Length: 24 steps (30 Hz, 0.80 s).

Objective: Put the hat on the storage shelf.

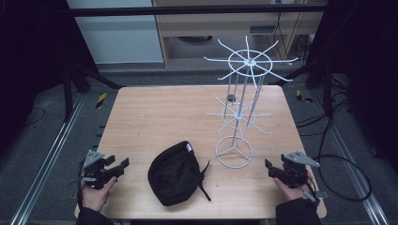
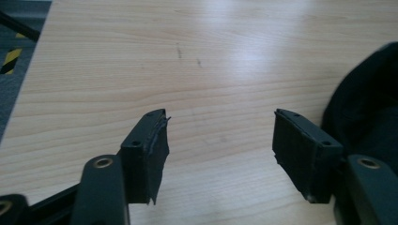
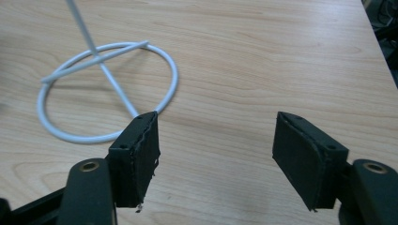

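The black bag (image 1: 176, 173) lies flat on the counter (image 1: 155, 117), near its front edge. Left of the bag, the left hand-held gripper (image 1: 119, 165) rests low over the counter, jaws wide and empty, pointing toward the bag. Right of the bag, beyond the white wire rack (image 1: 239, 112), the right hand-held gripper (image 1: 268, 167) sits likewise, jaws wide, empty, aimed at the rack's ring base.

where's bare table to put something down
The widest free patch is the far left of the table, beyond the black bag and left of the white wire rack. Bare wood also lies before the left tongs. It is crowded between bag and rack base.
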Each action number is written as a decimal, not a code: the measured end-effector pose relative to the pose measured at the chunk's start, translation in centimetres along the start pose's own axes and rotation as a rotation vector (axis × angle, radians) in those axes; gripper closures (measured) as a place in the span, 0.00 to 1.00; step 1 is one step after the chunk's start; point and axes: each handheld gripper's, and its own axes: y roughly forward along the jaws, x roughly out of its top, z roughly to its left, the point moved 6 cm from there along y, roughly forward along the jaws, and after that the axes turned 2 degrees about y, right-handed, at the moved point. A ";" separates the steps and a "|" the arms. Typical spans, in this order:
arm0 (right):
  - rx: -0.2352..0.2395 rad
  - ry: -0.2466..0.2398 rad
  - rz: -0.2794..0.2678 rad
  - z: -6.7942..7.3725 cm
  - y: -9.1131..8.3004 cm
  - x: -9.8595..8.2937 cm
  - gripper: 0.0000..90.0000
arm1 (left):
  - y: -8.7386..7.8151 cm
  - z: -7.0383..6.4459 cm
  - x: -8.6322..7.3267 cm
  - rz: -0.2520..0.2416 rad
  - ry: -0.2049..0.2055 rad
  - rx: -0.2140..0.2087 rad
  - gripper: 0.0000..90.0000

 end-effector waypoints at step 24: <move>0.250 -0.151 0.004 9.4 -0.5 1.6 0.53 | -1.3 -4.5 0.2 -0.001 0.061 -0.061 0.43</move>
